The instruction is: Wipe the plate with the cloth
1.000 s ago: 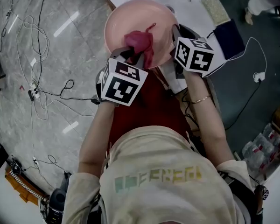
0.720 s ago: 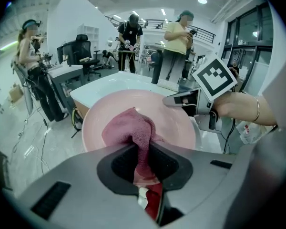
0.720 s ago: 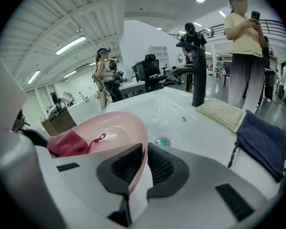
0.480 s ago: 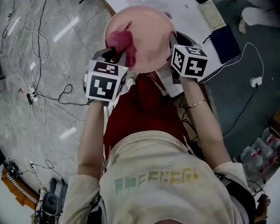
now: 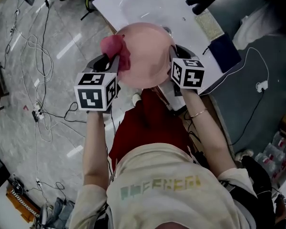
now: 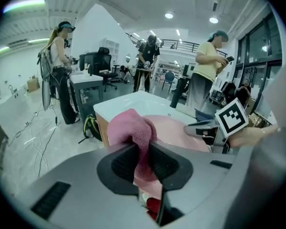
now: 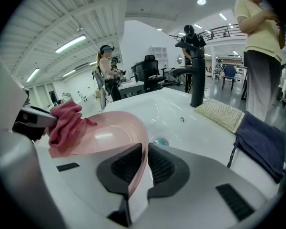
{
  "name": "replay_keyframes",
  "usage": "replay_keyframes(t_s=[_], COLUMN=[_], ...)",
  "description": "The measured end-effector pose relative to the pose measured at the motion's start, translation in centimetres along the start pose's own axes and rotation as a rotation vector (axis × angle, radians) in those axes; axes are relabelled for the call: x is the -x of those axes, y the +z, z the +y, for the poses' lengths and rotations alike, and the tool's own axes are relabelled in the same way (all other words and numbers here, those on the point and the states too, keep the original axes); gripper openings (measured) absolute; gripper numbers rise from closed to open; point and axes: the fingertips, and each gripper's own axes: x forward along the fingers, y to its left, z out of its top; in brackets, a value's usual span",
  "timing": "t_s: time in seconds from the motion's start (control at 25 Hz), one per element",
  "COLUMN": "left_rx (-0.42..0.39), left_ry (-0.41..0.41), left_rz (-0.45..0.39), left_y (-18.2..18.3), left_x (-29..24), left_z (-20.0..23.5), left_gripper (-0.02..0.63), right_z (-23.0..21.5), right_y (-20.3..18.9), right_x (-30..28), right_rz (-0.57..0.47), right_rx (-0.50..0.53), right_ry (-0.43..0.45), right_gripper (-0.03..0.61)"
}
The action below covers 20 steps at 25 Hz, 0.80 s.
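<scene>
Your right gripper [image 7: 143, 159] clamps the face-up plate's [image 7: 105, 137] rim; your left gripper [image 6: 143, 152] pinches the cloth [image 6: 128, 127] at its left edge.

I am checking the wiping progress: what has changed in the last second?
The left gripper carried the cloth from the middle of the plate out to its left rim, fingers shut on the cloth throughout. The right gripper stayed clamped on the plate's right rim, holding it over the sink.
</scene>
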Motion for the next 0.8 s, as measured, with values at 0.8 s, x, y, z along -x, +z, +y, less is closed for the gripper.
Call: replay_keyframes(t_s=[0.8], left_rx=[0.061], left_ry=[-0.007], left_rz=[-0.125], left_y=[3.7], left_x=[0.4], left_z=[0.7], left_gripper=[0.067], right_z=[-0.3], right_y=[1.0], right_x=[-0.2], right_rz=[-0.032], right_rx=[0.045], right_ry=[-0.029], right_gripper=[0.052])
